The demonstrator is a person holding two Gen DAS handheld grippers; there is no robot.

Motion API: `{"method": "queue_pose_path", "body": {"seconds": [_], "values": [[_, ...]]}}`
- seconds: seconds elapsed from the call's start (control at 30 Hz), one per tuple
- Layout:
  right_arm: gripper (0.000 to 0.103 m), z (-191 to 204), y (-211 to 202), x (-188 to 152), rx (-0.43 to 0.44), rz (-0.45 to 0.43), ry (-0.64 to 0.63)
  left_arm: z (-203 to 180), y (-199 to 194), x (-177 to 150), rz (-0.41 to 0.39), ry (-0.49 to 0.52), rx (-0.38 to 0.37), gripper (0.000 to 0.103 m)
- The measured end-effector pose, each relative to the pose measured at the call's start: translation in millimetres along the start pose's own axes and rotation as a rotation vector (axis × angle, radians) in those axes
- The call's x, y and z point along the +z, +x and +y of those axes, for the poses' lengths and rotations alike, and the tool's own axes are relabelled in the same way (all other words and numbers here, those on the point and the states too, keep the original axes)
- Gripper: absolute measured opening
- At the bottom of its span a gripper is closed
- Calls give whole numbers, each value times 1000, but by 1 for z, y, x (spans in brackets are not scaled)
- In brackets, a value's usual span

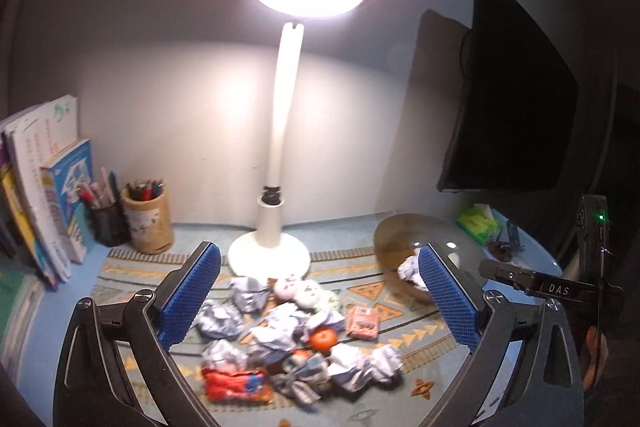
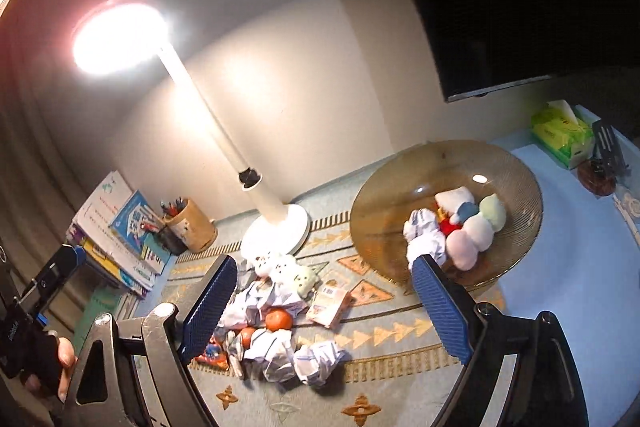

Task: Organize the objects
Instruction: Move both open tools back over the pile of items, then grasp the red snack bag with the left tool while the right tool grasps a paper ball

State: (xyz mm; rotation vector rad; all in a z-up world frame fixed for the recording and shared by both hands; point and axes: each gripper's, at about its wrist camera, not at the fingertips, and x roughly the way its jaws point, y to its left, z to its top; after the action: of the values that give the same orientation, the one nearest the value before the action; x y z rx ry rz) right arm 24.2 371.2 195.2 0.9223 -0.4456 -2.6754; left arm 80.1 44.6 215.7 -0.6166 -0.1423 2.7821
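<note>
Both the left claw [image 1: 320, 301] and the right claw [image 2: 324, 305], blue-padded, hang released and empty above a heap of crumpled white paper balls [image 2: 280, 343], orange tangerines [image 2: 279, 319] and snack packets on the patterned tabletop [image 2: 400, 367], beside a ribbed amber glass bowl [image 2: 400, 187] holding pastel plush toys [image 2: 476, 223].

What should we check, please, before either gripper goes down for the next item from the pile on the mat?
1. Left gripper open and empty: ok.
2. Right gripper open and empty: ok.
3. Glass bowl has free room on its left side: ok.
4. Orange reachable without touching the paper balls: not ok, they crowd it.
5. Lamp base apart from the pile: cannot tell, plush toys sit right beside it.
</note>
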Motion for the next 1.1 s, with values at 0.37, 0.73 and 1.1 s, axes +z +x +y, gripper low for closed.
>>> {"method": "queue_pose_path", "body": {"seconds": [0.37,0.73,1.1], "values": [[88,25,76,-100,21,75,-215,117,60,-133,244,-217,134,98],[88,17,118,-126,-6,173,-277,99,96,-164,388,-158,200,98],[89,23,121,-130,-22,181,-315,93,118,-166,478,-124,212,95]]}}
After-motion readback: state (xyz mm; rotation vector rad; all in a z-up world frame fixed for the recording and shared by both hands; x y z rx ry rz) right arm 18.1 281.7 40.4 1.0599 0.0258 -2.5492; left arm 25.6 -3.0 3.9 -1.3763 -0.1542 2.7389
